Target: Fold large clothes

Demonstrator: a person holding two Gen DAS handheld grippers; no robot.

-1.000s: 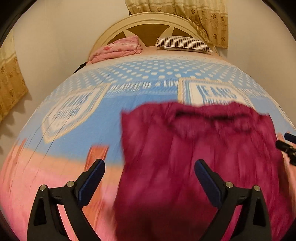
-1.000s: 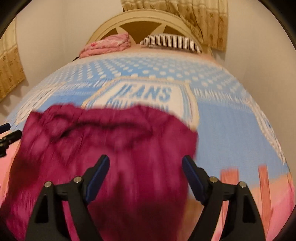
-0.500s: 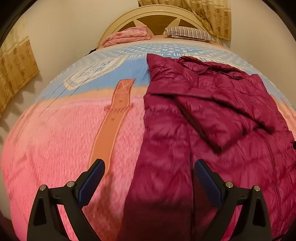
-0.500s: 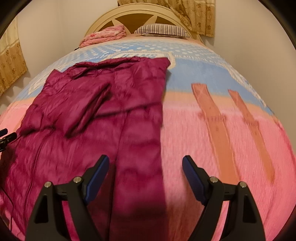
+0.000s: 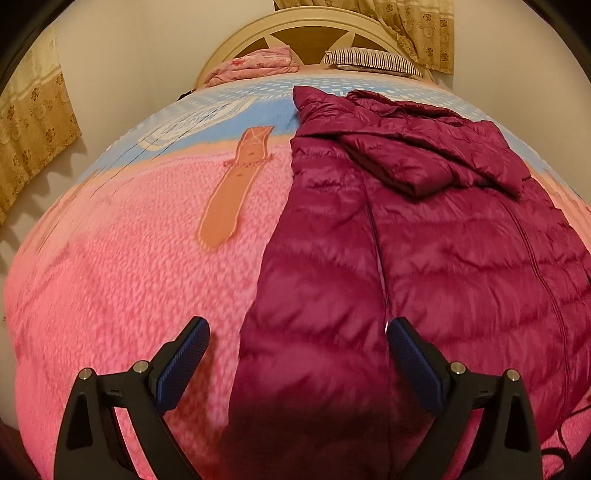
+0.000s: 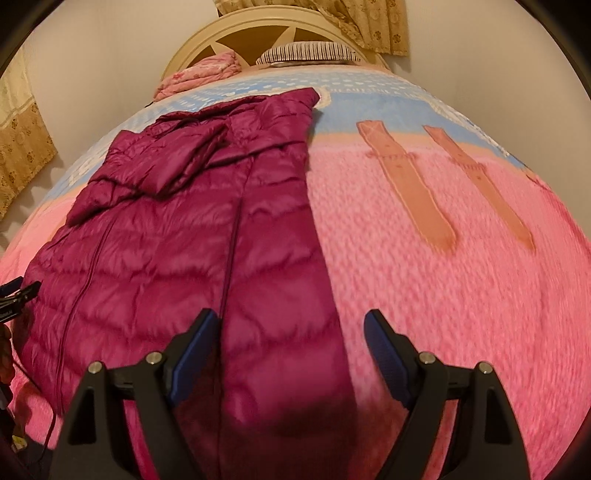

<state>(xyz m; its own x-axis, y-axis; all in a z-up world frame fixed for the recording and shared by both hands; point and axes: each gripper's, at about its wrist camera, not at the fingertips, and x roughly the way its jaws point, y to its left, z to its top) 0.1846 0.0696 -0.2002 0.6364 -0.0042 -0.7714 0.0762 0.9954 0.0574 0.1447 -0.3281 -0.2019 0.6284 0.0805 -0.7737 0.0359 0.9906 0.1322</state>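
A long magenta quilted down coat [image 5: 424,236] lies flat along the bed, its hood folded over the chest at the far end. In the left wrist view my left gripper [image 5: 297,334] hovers open over the coat's near left edge, jaws spread wide with nothing between the pads. The same coat [image 6: 184,236] fills the left half of the right wrist view. My right gripper [image 6: 290,328] stands open above the coat's near right edge, straddling that edge without touching it. At the far left of the right wrist view the tips of the left gripper [image 6: 20,291] just show.
The bed carries a pink and blue fleece blanket [image 5: 122,266] with orange strap prints. A folded pink quilt [image 5: 255,66] and a striped pillow [image 5: 373,61] lie by the cream headboard [image 6: 280,26]. Walls and patterned curtains [image 5: 33,122] flank the bed.
Both grippers pulled back toward the foot of the bed and sank a little. The coat, blurred and close a second ago, now lies spread out full length. Jaws stayed open.
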